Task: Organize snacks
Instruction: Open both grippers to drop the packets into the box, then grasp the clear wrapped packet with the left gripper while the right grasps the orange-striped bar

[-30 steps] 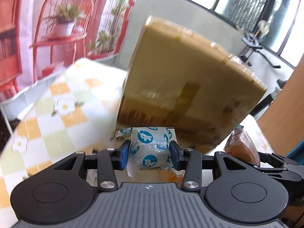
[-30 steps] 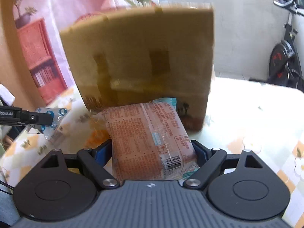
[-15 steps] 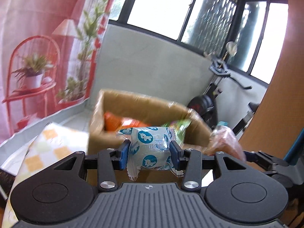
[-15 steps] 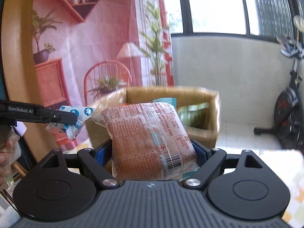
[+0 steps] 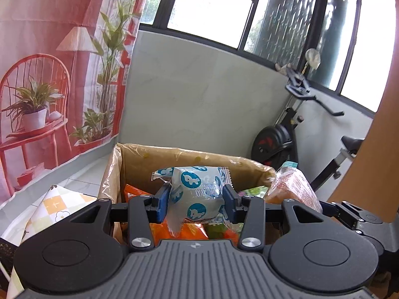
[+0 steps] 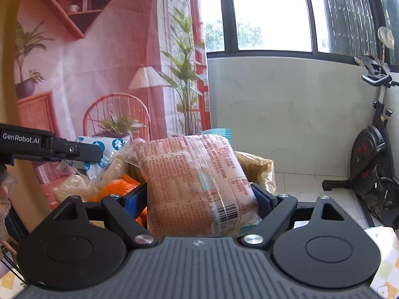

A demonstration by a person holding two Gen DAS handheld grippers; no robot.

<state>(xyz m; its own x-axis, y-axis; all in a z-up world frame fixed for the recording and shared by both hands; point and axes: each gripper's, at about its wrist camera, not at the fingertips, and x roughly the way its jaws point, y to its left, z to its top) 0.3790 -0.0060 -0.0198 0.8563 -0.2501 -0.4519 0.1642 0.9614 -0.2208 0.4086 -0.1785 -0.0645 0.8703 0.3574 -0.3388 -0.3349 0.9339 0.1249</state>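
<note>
My left gripper (image 5: 194, 203) is shut on a white snack packet with blue unicorn dots (image 5: 194, 189) and holds it over the open cardboard box (image 5: 174, 155). My right gripper (image 6: 198, 199) is shut on a reddish-brown printed snack pack (image 6: 197, 182), also above the box (image 6: 259, 167). The box holds orange packets (image 5: 132, 191) and a green one (image 5: 254, 190). The brown pack shows at the right of the left wrist view (image 5: 291, 186). The left gripper's finger and the dotted packet (image 6: 104, 149) show at the left of the right wrist view.
The box stands on a table with a checked flowered cloth (image 5: 49, 211). A pink printed backdrop (image 5: 49, 62) hangs at the left. An exercise bike (image 6: 374, 159) stands by the grey wall at the right. A brown board (image 5: 381, 124) rises at the far right.
Both grippers have risen from low in front of the box's side to above its open top, each still holding its packet. The inside of the box is now in view.
</note>
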